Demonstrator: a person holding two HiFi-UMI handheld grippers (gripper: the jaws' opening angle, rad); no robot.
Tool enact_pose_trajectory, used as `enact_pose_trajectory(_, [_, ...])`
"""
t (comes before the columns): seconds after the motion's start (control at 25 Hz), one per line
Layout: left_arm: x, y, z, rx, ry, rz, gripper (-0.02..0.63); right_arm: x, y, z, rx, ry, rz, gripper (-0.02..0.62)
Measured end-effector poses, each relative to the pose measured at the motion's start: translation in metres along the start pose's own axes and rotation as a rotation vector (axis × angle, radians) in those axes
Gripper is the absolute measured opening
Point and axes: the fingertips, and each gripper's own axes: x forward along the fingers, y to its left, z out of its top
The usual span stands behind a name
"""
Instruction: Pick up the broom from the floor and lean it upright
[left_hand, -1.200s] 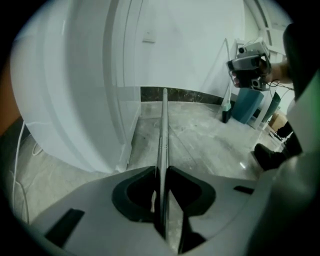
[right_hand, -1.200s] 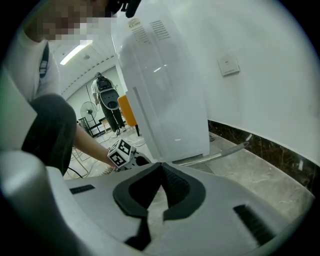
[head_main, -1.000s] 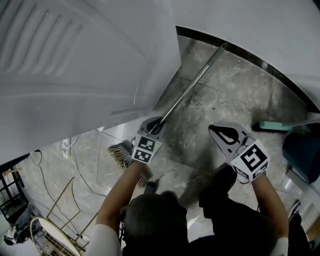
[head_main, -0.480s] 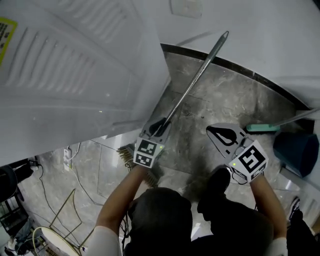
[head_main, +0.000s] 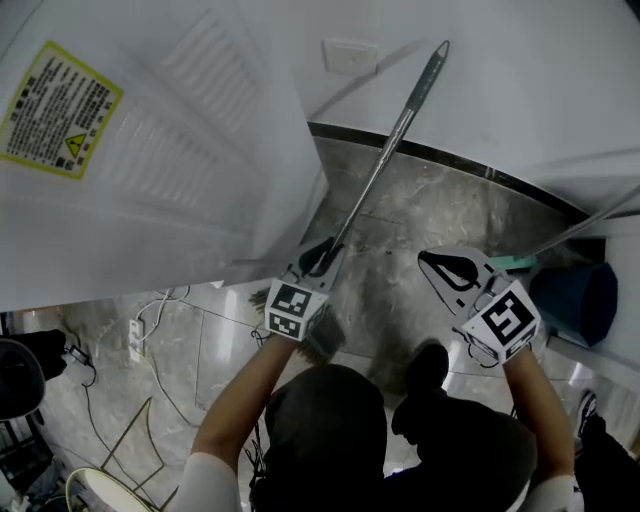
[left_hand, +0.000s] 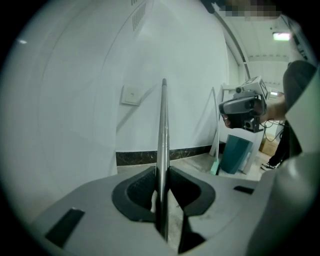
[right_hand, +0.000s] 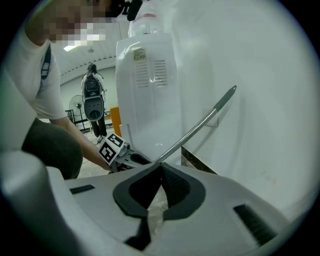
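The broom's metal handle (head_main: 385, 160) slants up from my left gripper (head_main: 318, 256) to a tip against the white wall. My left gripper is shut on the handle low down, and in the left gripper view the pole (left_hand: 163, 130) rises straight from between the pads of that gripper (left_hand: 161, 182). A bit of the bristle head (head_main: 326, 338) shows beside the marker cube, lifted off the floor. My right gripper (head_main: 447, 270) hovers to the right, apart from the broom. Its jaws (right_hand: 161, 172) are shut on nothing, with the handle (right_hand: 200, 125) passing behind them.
A tall white appliance (head_main: 150, 150) with a yellow warning label stands close on the left. A wall socket (head_main: 350, 55) sits above the dark skirting. At the right are a teal bin (head_main: 572, 300) and a green-headed tool (head_main: 517, 263). Cables (head_main: 150, 320) lie on the marble floor.
Both grippers have risen. The broom handle has swung more upright with the left gripper, its tip now up against the wall, and the bristle head has lifted and is mostly hidden.
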Motion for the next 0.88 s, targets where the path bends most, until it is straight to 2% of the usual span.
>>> enact_pose_trajectory(0.24, [-0.001,-0.007,0.037,0.005,-0.040,-0.027,0.080,-0.012,-0.004,0.020,-0.025,-0.003,-0.038,0.002])
enact_pose_trajectory(0.52, [0.000,-0.016,0.066,-0.025,-0.029,-0.038,0.080,-0.026,0.004,0.043,-0.050,0.003,-0.046,0.002])
enact_pose_trajectory(0.88, [0.037,-0.032,0.115,-0.052,-0.074,-0.065,0.080,-0.047,-0.025,0.074,-0.099,-0.040,-0.098,0.002])
